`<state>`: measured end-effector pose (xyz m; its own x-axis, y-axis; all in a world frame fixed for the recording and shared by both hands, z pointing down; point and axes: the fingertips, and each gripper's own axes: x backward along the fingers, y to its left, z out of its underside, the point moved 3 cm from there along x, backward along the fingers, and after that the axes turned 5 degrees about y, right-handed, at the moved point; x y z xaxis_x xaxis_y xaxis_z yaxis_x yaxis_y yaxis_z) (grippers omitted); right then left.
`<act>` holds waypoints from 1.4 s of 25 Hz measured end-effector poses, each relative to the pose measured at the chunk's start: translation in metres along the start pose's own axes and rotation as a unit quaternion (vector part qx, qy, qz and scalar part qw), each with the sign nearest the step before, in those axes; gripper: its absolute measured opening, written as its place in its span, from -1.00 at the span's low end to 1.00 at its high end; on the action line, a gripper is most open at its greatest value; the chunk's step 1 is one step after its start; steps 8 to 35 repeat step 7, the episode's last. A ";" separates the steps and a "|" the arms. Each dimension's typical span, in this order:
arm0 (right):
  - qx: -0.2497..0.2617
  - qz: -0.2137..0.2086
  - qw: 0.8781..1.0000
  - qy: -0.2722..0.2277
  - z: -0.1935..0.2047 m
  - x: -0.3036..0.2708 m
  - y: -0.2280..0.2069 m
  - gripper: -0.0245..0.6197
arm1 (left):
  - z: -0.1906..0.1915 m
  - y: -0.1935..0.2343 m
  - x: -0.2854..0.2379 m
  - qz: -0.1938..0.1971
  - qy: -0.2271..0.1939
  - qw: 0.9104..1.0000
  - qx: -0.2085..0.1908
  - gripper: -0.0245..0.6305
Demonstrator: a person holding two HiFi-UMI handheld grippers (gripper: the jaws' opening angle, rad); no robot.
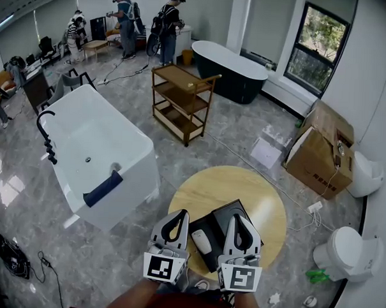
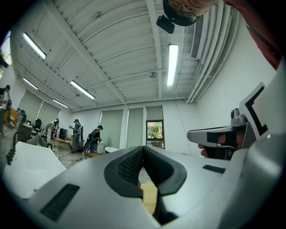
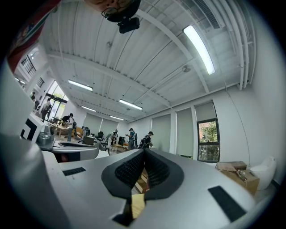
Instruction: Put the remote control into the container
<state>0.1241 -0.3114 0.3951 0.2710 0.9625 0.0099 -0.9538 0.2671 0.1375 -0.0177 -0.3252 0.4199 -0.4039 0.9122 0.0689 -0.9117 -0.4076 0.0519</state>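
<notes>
Both closed: left gripper (image 1: 181, 215), right gripper (image 1: 236, 218), over near edge of round table (image 1: 243, 184).

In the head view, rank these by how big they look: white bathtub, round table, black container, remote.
1. white bathtub
2. round table, close behind the bathtub
3. black container, partly covered
4. remote

Left tool (image 1: 179, 215) and right tool (image 1: 236, 218) side by side, near level, jaws of both together.
</notes>
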 end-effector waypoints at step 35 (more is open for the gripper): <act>0.002 0.000 1.000 -0.002 0.002 0.003 0.001 -0.86 | -0.007 -0.004 0.001 -0.001 -0.020 1.000 0.009 -0.88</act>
